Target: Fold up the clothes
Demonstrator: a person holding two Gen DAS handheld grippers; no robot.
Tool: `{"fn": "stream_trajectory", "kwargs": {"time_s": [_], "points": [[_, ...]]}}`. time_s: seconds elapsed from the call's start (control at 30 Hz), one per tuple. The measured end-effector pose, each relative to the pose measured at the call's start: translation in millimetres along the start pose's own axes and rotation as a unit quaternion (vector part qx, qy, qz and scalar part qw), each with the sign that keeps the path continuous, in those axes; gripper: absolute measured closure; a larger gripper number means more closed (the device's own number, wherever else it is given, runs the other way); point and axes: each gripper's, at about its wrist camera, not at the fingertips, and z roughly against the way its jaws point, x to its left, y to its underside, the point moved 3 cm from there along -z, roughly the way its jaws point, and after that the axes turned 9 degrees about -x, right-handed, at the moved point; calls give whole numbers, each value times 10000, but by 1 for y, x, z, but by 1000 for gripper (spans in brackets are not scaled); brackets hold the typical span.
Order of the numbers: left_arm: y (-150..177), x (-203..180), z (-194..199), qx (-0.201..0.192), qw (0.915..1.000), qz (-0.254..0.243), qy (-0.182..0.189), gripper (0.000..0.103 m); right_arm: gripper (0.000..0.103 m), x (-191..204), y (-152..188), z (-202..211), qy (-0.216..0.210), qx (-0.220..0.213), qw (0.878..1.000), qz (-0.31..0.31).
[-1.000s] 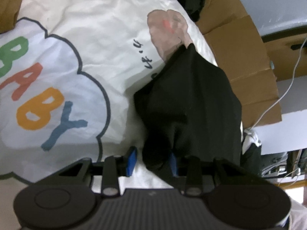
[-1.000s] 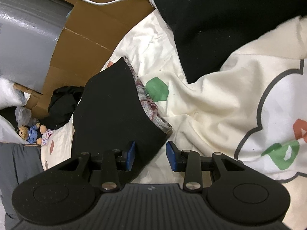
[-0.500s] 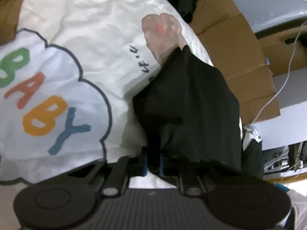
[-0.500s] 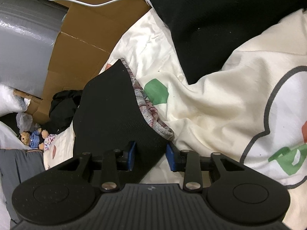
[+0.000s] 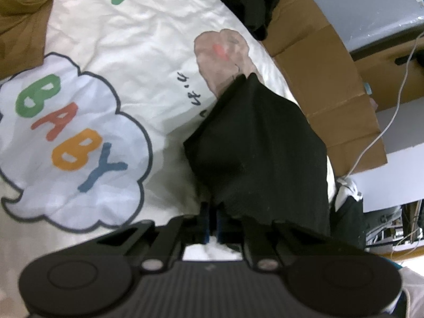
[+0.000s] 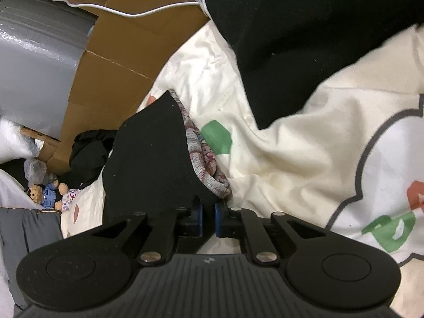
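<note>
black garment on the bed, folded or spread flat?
Folded, at least partly. The black garment lies doubled over, its patterned inner layer exposed along one edge. Both grippers, left and right, have jaws shut on its near edge.

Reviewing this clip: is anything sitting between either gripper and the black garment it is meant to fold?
Nothing visible. The left gripper has its jaws shut on an edge of the black garment, and the right gripper is clamped on the garment's corner beside its patterned waistband. Only the cream blanket lies beneath.

cardboard (image 6: 106, 79): flattened, beside bed | white cable (image 6: 148, 12): across cardboard | teddy bears (image 6: 46, 194): lower left
</note>
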Motion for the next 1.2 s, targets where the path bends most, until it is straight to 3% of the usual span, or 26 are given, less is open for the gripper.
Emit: {"fn": "stream_trajectory", "kwargs": {"time_s": [0.33,0.8,1.2], "points": [[7,-11,37,-144,9996,-176,-144,99,95,2,7,16,6,72,9999,80],[36,8,82,-126,9980,-204,-578,99,95,2,39,51,325,454,9983,164],[59,5,89,50,9961,-424,-767,99,95,-2,43,72,387,382,9985,90]]}}
